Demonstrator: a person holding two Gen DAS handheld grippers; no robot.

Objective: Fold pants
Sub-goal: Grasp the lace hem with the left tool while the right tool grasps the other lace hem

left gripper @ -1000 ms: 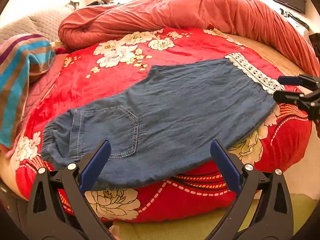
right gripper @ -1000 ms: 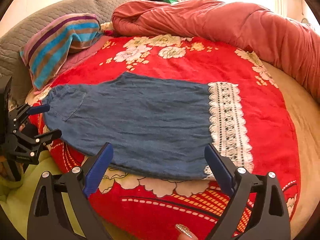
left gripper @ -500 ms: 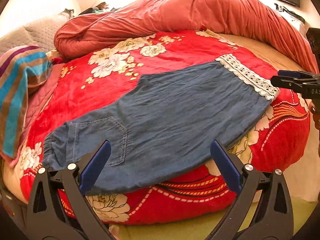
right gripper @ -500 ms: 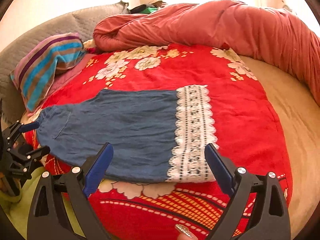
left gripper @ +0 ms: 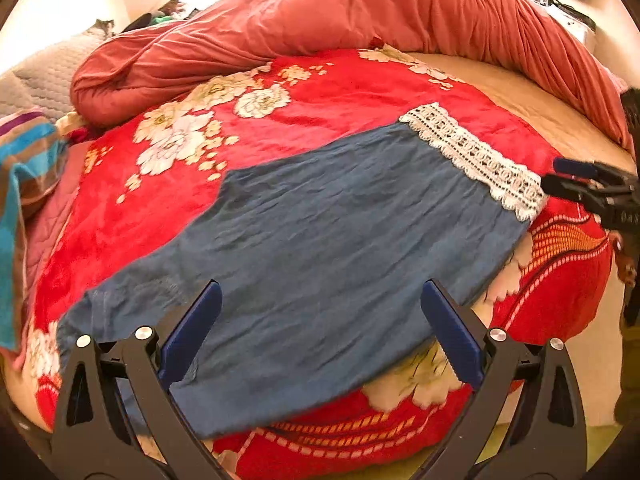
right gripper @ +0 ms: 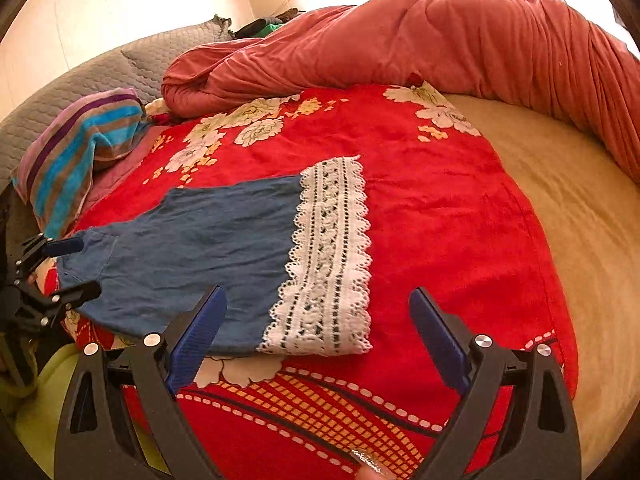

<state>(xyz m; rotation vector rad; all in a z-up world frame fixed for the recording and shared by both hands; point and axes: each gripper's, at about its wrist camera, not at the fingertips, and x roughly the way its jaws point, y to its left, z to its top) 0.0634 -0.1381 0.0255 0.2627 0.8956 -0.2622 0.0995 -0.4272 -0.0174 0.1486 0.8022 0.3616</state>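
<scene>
Blue denim pants (left gripper: 328, 248) with a white lace hem (left gripper: 476, 160) lie flat on a red floral blanket (left gripper: 304, 108), one leg stacked on the other. My left gripper (left gripper: 320, 320) is open over the waist end near the bed's front edge, holding nothing. My right gripper (right gripper: 316, 328) stands open at the lace hem (right gripper: 328, 256), which lies between its blue pads; nothing is gripped. The pants (right gripper: 200, 248) stretch leftward from it. Each gripper shows in the other's view: the right gripper (left gripper: 576, 180) beside the hem, the left gripper (right gripper: 64, 268) at the waist.
A bunched salmon duvet (left gripper: 360, 16) runs along the back of the bed. A striped pillow (right gripper: 76, 152) and a grey quilted headboard (right gripper: 120, 68) sit at the left. Bare beige mattress (right gripper: 560, 184) lies right of the blanket. Green floor (right gripper: 36, 408) shows below the bed edge.
Both grippers have come closer to the bed and lower over the pants. The right one has shifted rightward, so the lace hem now sits between its fingers. Both stayed open.
</scene>
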